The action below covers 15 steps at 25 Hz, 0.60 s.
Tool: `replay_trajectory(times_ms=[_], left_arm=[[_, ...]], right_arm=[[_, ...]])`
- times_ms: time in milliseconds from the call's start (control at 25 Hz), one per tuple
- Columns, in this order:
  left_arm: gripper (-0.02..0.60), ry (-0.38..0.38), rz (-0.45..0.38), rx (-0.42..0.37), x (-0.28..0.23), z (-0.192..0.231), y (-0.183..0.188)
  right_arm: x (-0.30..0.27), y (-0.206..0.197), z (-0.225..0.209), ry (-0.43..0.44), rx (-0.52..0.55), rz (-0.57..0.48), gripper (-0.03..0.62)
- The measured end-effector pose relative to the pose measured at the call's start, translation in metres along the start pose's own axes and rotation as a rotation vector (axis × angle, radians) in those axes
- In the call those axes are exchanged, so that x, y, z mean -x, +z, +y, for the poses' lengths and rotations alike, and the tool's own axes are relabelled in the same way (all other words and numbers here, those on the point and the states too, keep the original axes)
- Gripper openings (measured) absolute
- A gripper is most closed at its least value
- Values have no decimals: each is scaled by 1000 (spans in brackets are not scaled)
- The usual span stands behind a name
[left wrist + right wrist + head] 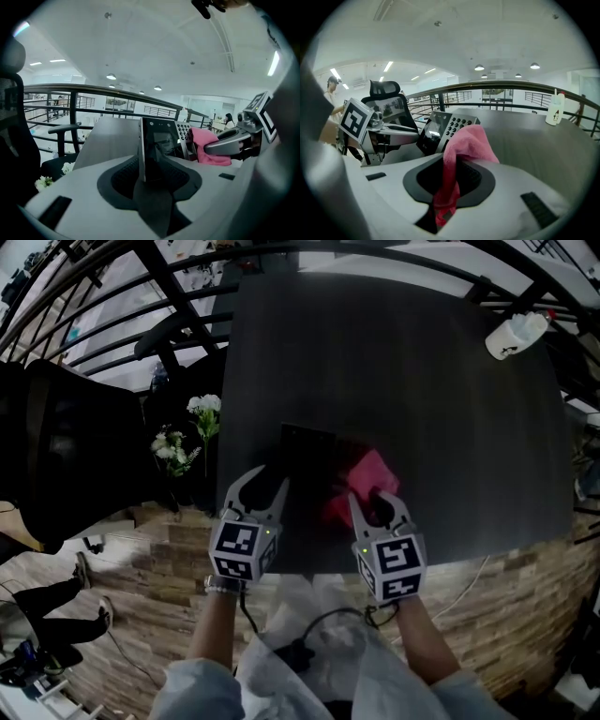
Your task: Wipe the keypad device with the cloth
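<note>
Head view looks steeply down; both gripper views share the keypad device [159,140], seemingly close.

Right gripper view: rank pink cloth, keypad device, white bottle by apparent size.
1. pink cloth: largest, but nearest the camera, so its size is exaggerated.
2. keypad device: partly hidden behind the cloth.
3. white bottle: smallest, but farthest away, so its true size is unsure.
</note>
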State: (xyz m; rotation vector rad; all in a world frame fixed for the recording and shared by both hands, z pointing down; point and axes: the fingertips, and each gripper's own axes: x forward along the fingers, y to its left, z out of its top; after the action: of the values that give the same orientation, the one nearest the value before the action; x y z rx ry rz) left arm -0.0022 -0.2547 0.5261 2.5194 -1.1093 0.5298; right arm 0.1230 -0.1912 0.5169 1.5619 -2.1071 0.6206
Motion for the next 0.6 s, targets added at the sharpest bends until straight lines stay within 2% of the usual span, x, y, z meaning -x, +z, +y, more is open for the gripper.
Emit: replay_trajectory(times_ms=[200, 360, 600], left_arm=[[149, -30, 16, 14, -8, -8, -3], [143, -27, 13, 43, -9, -7, -5], [133, -31, 29, 31, -7, -15, -7]], right_arm=[[0, -5, 1, 3, -8, 9, 55], [-2, -3, -1, 2, -7, 10, 55], [-6, -2, -10, -4, -5, 12, 55]])
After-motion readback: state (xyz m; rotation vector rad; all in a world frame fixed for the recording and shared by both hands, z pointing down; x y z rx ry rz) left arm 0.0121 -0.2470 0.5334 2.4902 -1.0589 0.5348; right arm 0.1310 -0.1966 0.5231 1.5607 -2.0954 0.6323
